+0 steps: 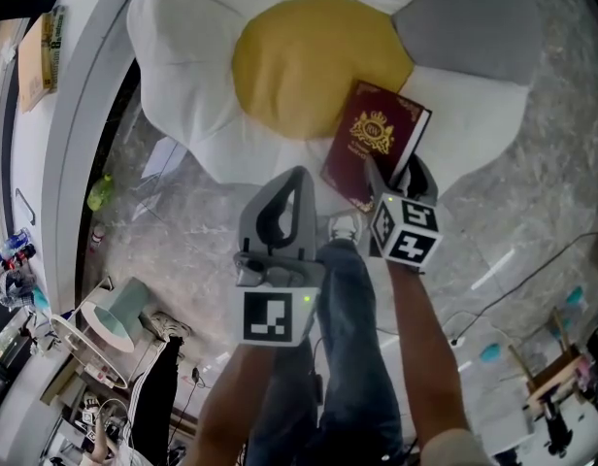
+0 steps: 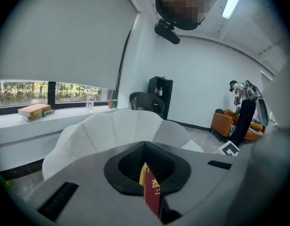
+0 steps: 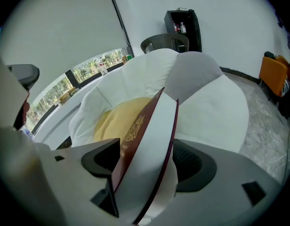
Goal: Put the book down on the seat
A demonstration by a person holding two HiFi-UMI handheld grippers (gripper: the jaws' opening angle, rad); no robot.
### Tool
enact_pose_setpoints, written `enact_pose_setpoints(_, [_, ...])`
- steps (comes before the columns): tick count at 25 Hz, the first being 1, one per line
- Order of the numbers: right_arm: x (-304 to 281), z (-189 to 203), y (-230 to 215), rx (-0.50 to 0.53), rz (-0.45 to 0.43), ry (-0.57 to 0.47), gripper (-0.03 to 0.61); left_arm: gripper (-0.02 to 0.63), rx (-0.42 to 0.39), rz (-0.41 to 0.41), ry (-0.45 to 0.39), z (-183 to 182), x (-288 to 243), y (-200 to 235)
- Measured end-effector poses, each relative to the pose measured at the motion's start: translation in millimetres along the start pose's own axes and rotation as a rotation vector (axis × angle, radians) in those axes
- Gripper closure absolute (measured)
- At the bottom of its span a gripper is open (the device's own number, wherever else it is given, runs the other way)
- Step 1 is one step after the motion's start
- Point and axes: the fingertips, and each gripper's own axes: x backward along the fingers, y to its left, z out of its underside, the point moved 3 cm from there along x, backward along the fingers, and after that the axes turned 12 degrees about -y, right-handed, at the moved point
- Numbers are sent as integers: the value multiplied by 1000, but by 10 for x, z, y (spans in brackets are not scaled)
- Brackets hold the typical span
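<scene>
R gripper (image 1: 394, 184) clamped on near edge of maroon book (image 1: 375, 142). Book held tilted over seat (image 1: 187, 56), at rim of yellow centre (image 1: 299, 66); seems not yet resting. L gripper (image 1: 299, 175): jaws together, empty, just beside book. Step: lowering. Next, prob.: lay book flat on cushion, then let go.

The book (image 1: 375, 144) is maroon with a gold crest and white page edges, the seat (image 1: 182, 56) white-petalled with one grey petal and a yellow centre, the floor (image 1: 532, 212) grey-marbled — the left gripper (image 1: 299, 175) and right gripper (image 1: 384, 179) grey, with black-and-white square markers.
</scene>
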Motion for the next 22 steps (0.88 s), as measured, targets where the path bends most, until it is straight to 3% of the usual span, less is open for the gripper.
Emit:
enact_pose_setpoints(10, [152,15,-147,31,70,-17,232,609,-10,7,-2,-21,10,-28])
enact_pose_setpoints(19, [303,-124,10,41,22,-76,233,609,-8,4,-5,-91,62,-25])
enact_pose_setpoints(22, [356,-180,69,47,10,-100,314,609,-14,2,-6,-124,95,3])
